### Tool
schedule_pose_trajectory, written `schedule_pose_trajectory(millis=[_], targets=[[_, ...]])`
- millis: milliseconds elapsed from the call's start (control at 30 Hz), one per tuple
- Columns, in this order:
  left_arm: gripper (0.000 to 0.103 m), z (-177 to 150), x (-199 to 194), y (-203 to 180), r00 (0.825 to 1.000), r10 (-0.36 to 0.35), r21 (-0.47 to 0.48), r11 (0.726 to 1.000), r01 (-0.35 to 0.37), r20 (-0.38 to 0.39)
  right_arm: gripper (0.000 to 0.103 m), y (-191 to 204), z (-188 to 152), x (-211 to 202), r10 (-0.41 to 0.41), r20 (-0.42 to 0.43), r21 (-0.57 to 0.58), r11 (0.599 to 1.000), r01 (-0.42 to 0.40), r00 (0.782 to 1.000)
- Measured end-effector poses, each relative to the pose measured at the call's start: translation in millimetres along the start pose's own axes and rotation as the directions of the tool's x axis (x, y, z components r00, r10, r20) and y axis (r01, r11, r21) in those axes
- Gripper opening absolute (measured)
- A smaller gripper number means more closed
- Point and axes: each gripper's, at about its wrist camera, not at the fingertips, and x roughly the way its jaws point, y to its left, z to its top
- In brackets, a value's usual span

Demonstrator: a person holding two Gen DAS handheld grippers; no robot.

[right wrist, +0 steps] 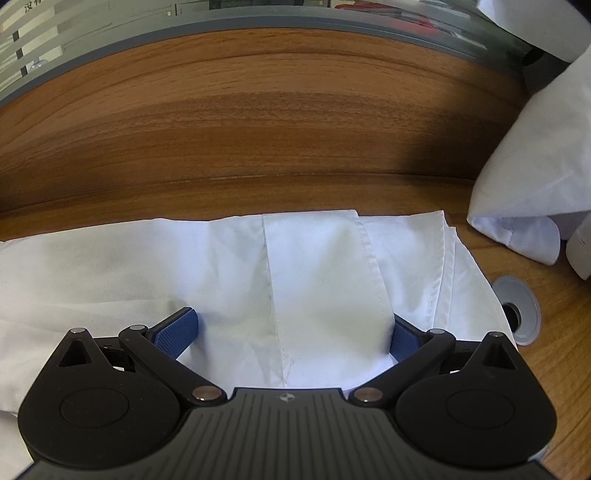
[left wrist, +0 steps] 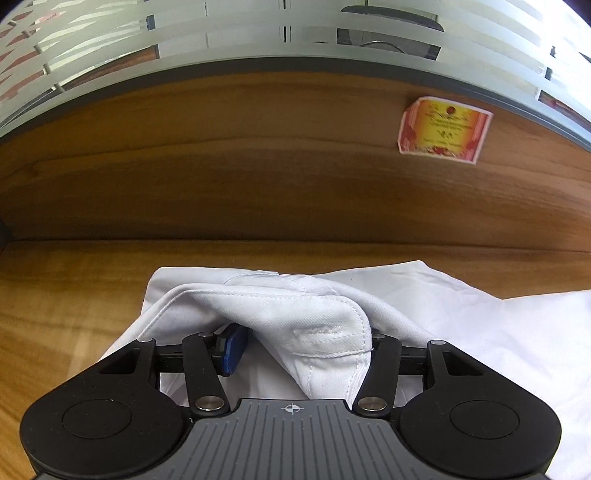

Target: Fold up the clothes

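Fabric fills the near field of both wrist views. The left hand-held gripper [left wrist: 301, 349] stands about half apart with a thick stitched fold of the white cotton garment [left wrist: 303, 314], a collar or cuff by its look, bunched between the jaws; its blue left pad [left wrist: 233, 349] shows and the other is hidden under cloth, so whether the fold is truly pinched I cannot tell. The right hand-held gripper [right wrist: 291, 332] stands wide, a flat stitched band of the same white garment [right wrist: 317, 280] running up between its blue pads [right wrist: 177, 332]; the right pad appears to touch the band's edge, the left pad stands clear, so I read it as not clamped.

The garment lies on the wood-grain tabletop [left wrist: 74, 288], doubled in layers with its far edges roughly aligned, near the low wooden back panel [right wrist: 258, 122]. Judging by that, folding is partly done: some folds are made, more remain, and the bundle is not yet compact. Beside the garment's right edge sits a grey round cable grommet [right wrist: 519, 310], and beyond it a loose heap of further white cloth [right wrist: 535, 166], seemingly unfolded, so more work likely waits.

On the back panel hangs a red-and-yellow printed card [left wrist: 445, 129]; its print is too small to read. Behind, frosted striped glass [left wrist: 258, 33] carries a few characters, illegible here.
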Motion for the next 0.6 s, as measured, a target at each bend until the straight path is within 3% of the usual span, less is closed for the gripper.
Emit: schedule_pose_trajectory(millis=[333,500,600], targets=[[0.055,10,5,9,0.999,-0.012,-0.002,1.0,0.012,-0.04,0.103,4,13,6,0.0,-0.006,0.001,1.0,0.0,1.0],[0.044,6,-3,24,0.996,-0.022,-0.043,0.999,0.018,-0.081,0.103,1,13,2,-0.013,-0.026,0.017,1.0,0.013,1.0],[0.044,-11,-20,35,0.995,-0.015,-0.062,0.998,0.009,-0.094,0.103,-8,9,-3,-0.039,-0.028,0.054,0.998,0.041,0.999]])
